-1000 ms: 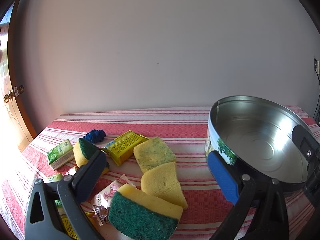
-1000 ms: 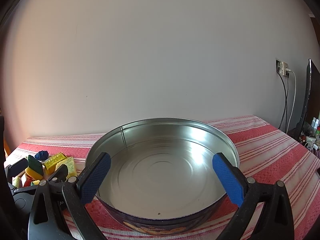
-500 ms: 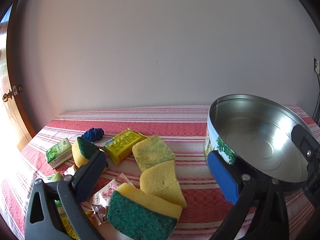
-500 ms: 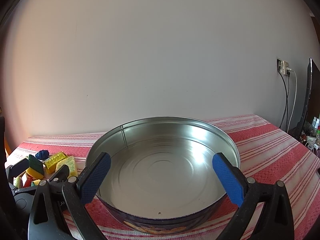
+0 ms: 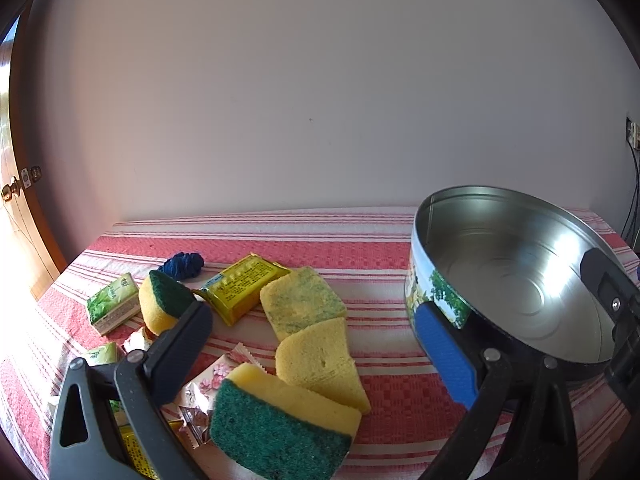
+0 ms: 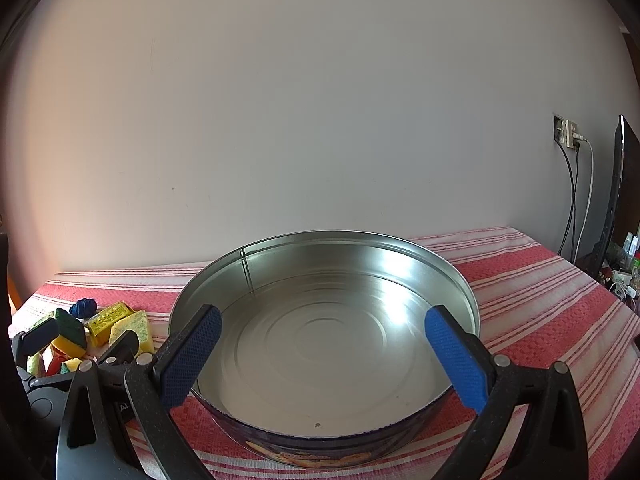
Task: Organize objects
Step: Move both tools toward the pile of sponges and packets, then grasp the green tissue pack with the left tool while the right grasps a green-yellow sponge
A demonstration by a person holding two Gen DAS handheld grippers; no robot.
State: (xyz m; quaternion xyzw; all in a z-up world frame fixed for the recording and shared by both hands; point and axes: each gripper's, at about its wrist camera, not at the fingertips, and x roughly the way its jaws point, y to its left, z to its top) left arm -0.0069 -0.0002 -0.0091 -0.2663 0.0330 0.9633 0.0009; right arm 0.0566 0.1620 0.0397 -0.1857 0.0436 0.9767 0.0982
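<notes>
Your round tin (image 6: 324,344) sits empty on the desk (image 5: 328,248), right of the clutter. Your right gripper (image 6: 320,360) hovers before it, wide open, holding nothing. Your left gripper (image 5: 320,364), equally spread and empty, is nearer the green-backed sponge (image 5: 280,424), which lies just ahead, long axis crosswise.

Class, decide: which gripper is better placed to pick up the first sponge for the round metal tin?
Left. The left gripper hangs open over the yellow-and-green sponges; the right gripper faces the round metal tin.
</notes>
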